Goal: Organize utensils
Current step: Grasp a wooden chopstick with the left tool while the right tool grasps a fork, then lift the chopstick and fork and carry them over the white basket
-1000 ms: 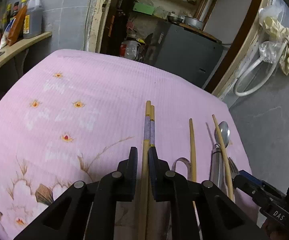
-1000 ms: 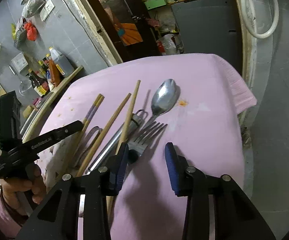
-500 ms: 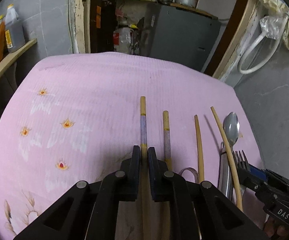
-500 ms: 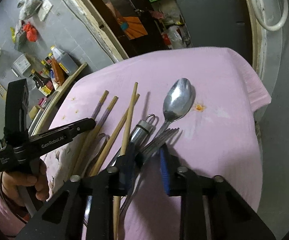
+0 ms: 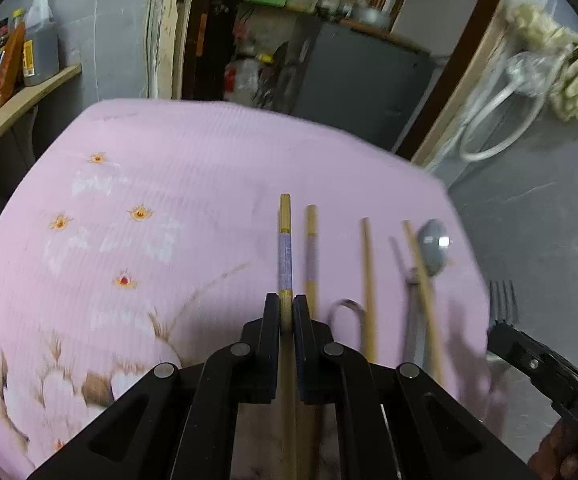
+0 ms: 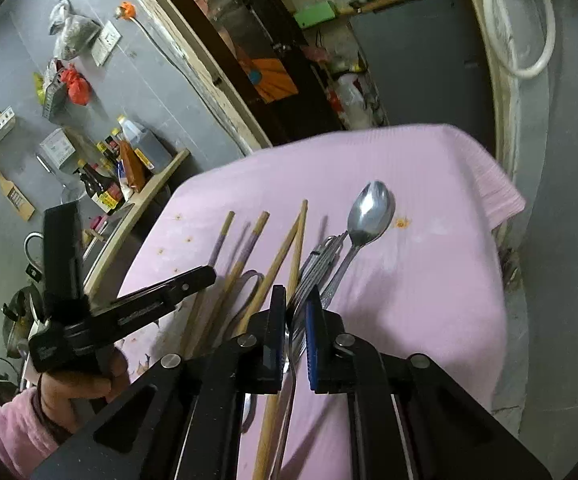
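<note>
My left gripper (image 5: 286, 312) is shut on a purple-banded chopstick (image 5: 285, 248), held above the pink cloth (image 5: 149, 200). Its twin chopstick (image 5: 311, 248) lies just to the right. Two plain wooden chopsticks (image 5: 367, 280) and a spoon (image 5: 433, 246) lie further right. My right gripper (image 6: 295, 306) is shut on a metal fork (image 6: 313, 280) and holds it lifted over the cloth (image 6: 409, 280), beside the spoon (image 6: 369, 212). The fork also shows in the left wrist view (image 5: 501, 300). The left gripper appears in the right wrist view (image 6: 193, 280).
A metal tool with a loop (image 5: 345, 308) lies between the chopsticks. A shelf with sauce bottles (image 5: 17, 60) stands at the left. A grey cabinet (image 5: 361, 76) stands behind the table. The cloth's right edge (image 6: 501, 208) drops off near a wall.
My right gripper has closed on the fork and lifted it off the cloth. My left gripper has kept its grip on the banded chopstick and raised it slightly.
</note>
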{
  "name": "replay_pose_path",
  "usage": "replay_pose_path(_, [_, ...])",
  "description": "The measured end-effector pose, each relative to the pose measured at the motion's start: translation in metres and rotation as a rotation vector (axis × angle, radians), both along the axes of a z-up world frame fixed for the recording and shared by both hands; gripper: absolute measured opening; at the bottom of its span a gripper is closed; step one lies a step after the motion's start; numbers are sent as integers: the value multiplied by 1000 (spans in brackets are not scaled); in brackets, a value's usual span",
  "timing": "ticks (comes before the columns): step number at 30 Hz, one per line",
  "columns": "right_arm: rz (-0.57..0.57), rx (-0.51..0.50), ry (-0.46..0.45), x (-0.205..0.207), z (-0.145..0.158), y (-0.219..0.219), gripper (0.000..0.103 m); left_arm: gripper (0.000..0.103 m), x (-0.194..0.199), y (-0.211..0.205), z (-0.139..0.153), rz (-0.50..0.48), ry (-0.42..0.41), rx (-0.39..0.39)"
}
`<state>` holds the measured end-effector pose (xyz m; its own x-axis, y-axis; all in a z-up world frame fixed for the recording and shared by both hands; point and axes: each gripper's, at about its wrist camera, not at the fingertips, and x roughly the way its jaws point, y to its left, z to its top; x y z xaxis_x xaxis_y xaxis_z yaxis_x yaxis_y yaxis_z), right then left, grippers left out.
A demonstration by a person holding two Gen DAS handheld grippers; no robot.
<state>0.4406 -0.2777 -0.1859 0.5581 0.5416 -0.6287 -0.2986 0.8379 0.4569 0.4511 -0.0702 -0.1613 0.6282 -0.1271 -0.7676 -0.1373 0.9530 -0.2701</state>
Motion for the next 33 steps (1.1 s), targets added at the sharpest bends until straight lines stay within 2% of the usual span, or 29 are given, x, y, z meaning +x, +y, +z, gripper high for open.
replay_pose_path(12, [-105, -22, -123, -61, 61, -21, 4, 7, -75, -1, 52, -57, -107, -129])
replay_pose_path(20, [-158, -26, -210, -104, 105, -5, 2, 7, -109, 8, 100, -121, -216, -178])
replay_pose_path(27, [-149, 35, -264, -135, 144, 24, 2, 7, -138, 39, 143, -135, -309, -214])
replay_pose_path(33, [-70, 107, -321, -152, 175, 71, 2, 7, -163, 83, 175, -96, -380, -219])
